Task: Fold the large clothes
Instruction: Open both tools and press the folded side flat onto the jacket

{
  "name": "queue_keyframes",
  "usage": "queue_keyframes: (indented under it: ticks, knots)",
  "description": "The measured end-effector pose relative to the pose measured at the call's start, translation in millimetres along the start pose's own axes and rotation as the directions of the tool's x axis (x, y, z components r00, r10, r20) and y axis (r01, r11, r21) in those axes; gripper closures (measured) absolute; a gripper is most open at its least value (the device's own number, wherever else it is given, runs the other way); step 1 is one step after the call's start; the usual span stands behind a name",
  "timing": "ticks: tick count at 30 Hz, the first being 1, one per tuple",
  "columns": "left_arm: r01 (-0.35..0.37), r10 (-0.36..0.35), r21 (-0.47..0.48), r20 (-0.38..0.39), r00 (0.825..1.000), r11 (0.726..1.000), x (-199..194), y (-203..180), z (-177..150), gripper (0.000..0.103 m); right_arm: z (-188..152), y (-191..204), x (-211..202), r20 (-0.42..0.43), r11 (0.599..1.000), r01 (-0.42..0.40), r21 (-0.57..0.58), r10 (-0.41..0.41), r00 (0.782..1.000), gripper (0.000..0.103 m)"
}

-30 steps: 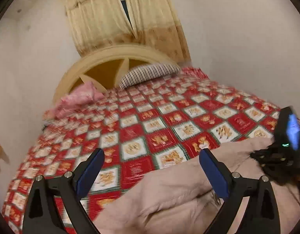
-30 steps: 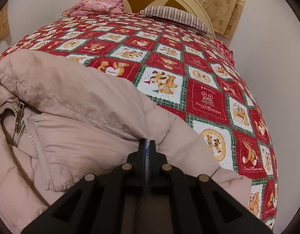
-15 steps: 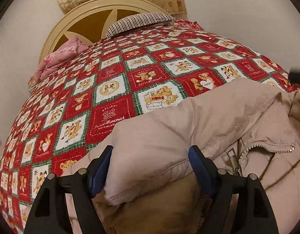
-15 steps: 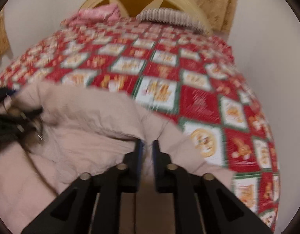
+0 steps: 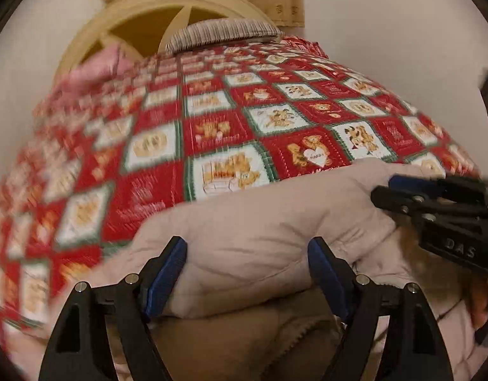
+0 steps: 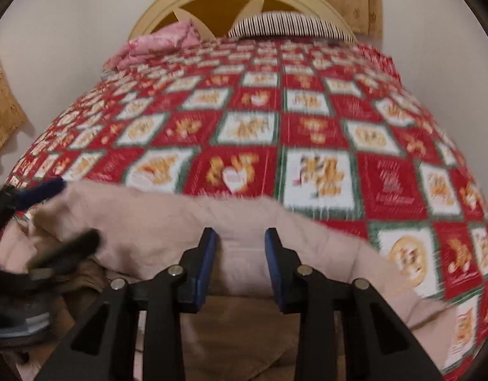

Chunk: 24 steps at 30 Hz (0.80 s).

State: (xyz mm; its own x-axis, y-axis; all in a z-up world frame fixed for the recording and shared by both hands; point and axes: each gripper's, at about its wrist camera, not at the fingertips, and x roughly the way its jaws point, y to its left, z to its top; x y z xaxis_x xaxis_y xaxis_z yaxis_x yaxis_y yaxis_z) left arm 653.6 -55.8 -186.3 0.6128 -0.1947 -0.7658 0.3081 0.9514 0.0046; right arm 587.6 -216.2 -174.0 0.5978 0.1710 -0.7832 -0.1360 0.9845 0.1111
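Folding the puffy beige jacket (image 5: 260, 222) on the bed (image 5: 212, 127) goes best with a deep bite — the left gripper (image 5: 247, 273) straddles a thick fold, fingers spread, not pressing. The right gripper (image 6: 240, 263) has just been opening, jacket edge between its fingers — unpinched. Close both before lifting.

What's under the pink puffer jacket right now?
The pink puffer jacket lies on the red patchwork quilt. Its lifted front edge shows a tan fleecy lining beneath. Whatever else lies under its bulk is covered.
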Motion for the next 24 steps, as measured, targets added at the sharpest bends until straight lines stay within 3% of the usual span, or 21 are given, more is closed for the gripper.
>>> queue_keyframes:
  ticks: [5,15,24]
  knots:
    - [-0.013,0.013,-0.02,-0.019,1.0,1.0,8,2,-5,0.012,-9,-5,10,-0.013,0.999,-0.021,0.027,0.022,1.0,0.069]
    - [-0.078,0.077,-0.012,-0.078,0.994,0.997,26,-3,-1,0.006,-11,8,17,-0.017,0.997,0.068,-0.04,-0.069,0.997,0.069]
    - [-0.079,0.077,-0.015,-0.093,0.993,0.997,30,-1,0,0.004,-13,17,21,-0.01,0.987,0.138,-0.083,-0.14,0.99,0.069]
